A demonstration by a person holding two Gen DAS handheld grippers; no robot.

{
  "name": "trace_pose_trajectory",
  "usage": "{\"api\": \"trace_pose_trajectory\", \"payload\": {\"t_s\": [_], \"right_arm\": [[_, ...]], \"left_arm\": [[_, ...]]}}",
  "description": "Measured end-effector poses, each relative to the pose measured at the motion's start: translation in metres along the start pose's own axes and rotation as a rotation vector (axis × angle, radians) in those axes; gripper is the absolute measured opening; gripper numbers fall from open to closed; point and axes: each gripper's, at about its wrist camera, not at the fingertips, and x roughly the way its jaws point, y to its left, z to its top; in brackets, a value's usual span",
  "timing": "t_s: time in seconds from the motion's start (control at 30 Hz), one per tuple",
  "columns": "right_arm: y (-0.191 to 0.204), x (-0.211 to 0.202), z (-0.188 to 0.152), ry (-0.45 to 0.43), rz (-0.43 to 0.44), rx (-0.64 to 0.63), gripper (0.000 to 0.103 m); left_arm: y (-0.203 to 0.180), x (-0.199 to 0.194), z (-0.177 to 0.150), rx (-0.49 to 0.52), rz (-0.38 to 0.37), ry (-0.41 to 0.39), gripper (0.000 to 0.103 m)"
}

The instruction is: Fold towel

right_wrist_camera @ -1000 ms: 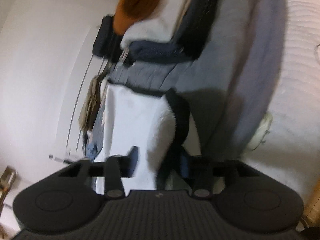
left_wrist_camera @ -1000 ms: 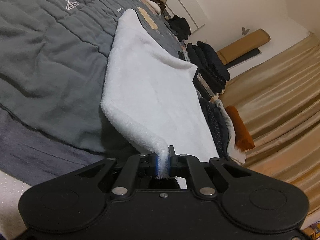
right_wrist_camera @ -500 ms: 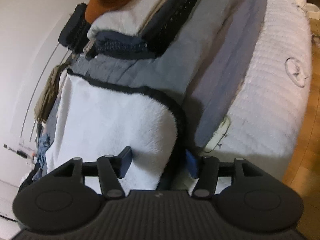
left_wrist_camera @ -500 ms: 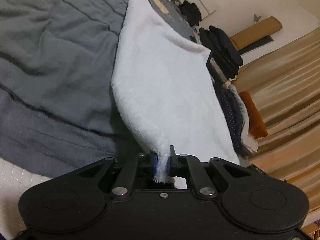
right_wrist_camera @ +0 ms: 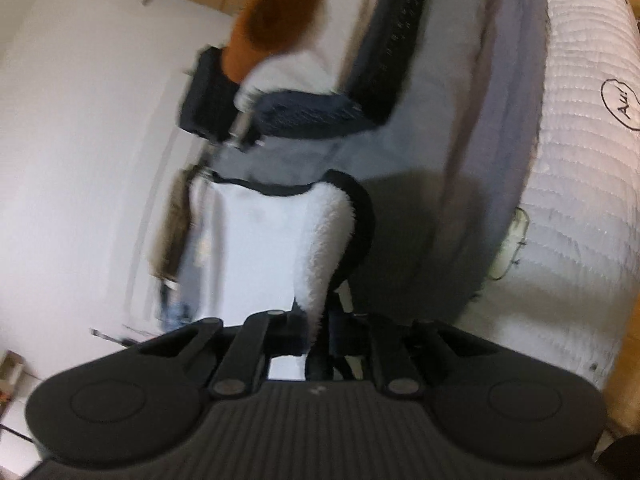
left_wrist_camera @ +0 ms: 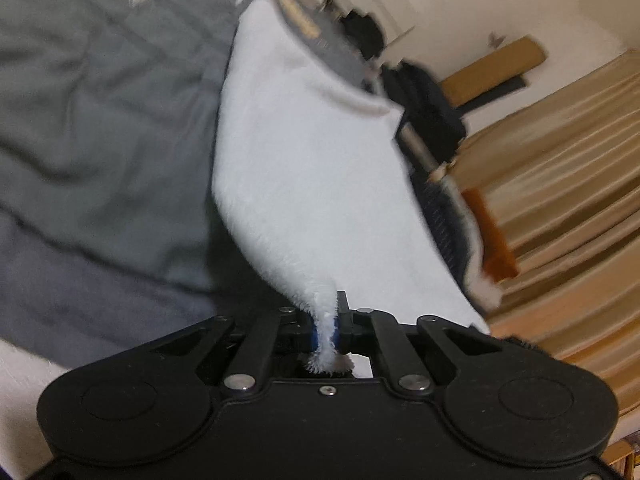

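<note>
Two corners pinched now: the left gripper [left_wrist_camera: 327,330] is clamped tight on one fluffy corner of the white towel [left_wrist_camera: 316,184]; the right gripper [right_wrist_camera: 320,334] has just been closing and now nips the other corner; the towel stretches out over the grey blanket [left_wrist_camera: 92,132] on the bed [right_wrist_camera: 580,216]

Left wrist view sat behind left gripper [left_wrist_camera: 326,330], looked forward along fingers, tilted slightly down, close over white towel [left_wrist_camera: 316,184] on grey bed cover [left_wrist_camera: 100,128]. Right wrist view sat likewise behind right gripper [right_wrist_camera: 320,336], rolled sideways. Both shared towel [right_wrist_camera: 260,248], folded pile beyond fingertips.
</note>
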Motion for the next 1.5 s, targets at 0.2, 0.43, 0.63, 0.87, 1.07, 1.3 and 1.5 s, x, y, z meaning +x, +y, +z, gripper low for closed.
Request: {"api": "trace_pose_trajectory", "payload": {"t_s": [0.2, 0.43, 0.63, 0.87, 1.07, 1.3, 1.5], "right_arm": [[0.034, -0.026, -0.022, 0.015, 0.102, -0.050, 0.009], [0.042, -0.070, -0.053, 0.042, 0.164, -0.028, 0.008], [0.040, -0.083, -0.062, 0.039, 0.161, -0.006, 0.008], [0.079, -0.032, -0.046, 0.028, 0.132, -0.095, 0.008], [0.109, 0.039, -0.024, 0.046, 0.082, -0.144, 0.008], [0.129, 0.112, -0.006, 0.068, 0.010, -0.221, 0.009], [0.130, 0.169, 0.003, 0.088, -0.044, -0.277, 0.009]], "left_arm": [[-0.010, -0.049, 0.022, 0.021, -0.028, -0.081, 0.005], [-0.012, -0.104, 0.022, 0.047, -0.017, -0.099, 0.005], [-0.014, -0.117, 0.016, 0.048, -0.023, -0.088, 0.005], [-0.005, -0.084, 0.053, 0.049, 0.040, -0.110, 0.005], [0.000, -0.043, 0.097, 0.075, 0.096, -0.113, 0.006], [0.013, 0.009, 0.143, 0.081, 0.132, -0.098, 0.006], [0.025, 0.051, 0.173, 0.084, 0.149, -0.076, 0.006]]}}
